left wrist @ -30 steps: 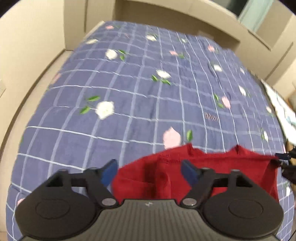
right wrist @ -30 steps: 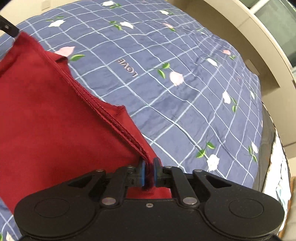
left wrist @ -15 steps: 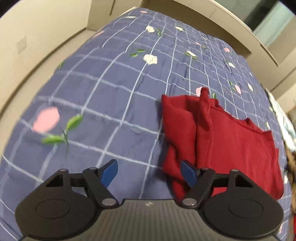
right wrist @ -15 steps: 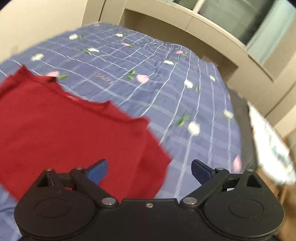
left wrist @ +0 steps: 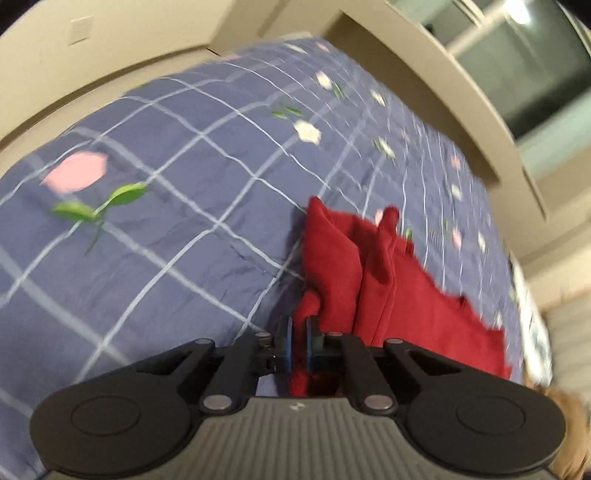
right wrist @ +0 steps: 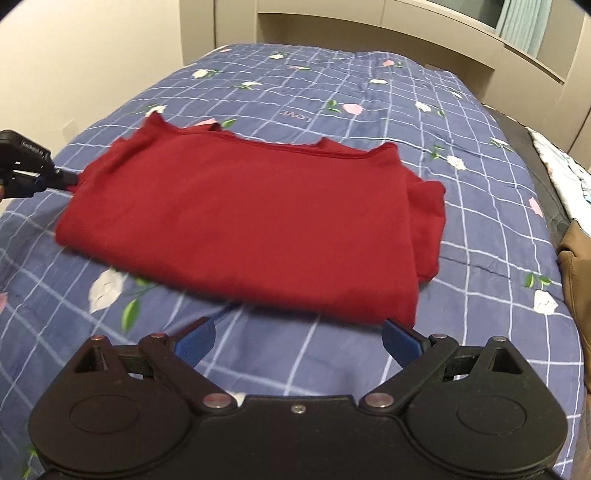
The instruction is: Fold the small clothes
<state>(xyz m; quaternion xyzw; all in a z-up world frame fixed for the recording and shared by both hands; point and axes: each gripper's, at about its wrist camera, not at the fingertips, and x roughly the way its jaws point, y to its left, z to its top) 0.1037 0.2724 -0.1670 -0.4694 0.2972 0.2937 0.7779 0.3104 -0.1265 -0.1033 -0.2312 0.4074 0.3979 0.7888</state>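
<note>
A dark red garment (right wrist: pixel 240 221) lies folded flat on the blue checked bedspread (right wrist: pixel 369 92). Its sleeve bunches at the right side. In the left wrist view the red garment (left wrist: pixel 369 280) runs off to the right, and my left gripper (left wrist: pixel 298 343) is shut on its near left corner, with cloth pinched between the blue pads. The right wrist view shows that left gripper (right wrist: pixel 55 179) at the garment's left edge. My right gripper (right wrist: pixel 297 341) stands wide open just short of the garment's near edge, with only bedspread between its fingers.
A beige headboard with shelves (right wrist: pixel 369 22) and a wall (right wrist: pixel 92 55) border the bed at the back and left. A white patterned cloth (right wrist: pixel 561 166) and a brown object (right wrist: pixel 576 266) lie past the bed's right edge. The bedspread (left wrist: pixel 166 184) stretches left of the garment.
My left gripper has come down and shut on the garment's corner. My right gripper has let go of the garment, opened wide and drawn back. The garment has dropped flat onto the bed.
</note>
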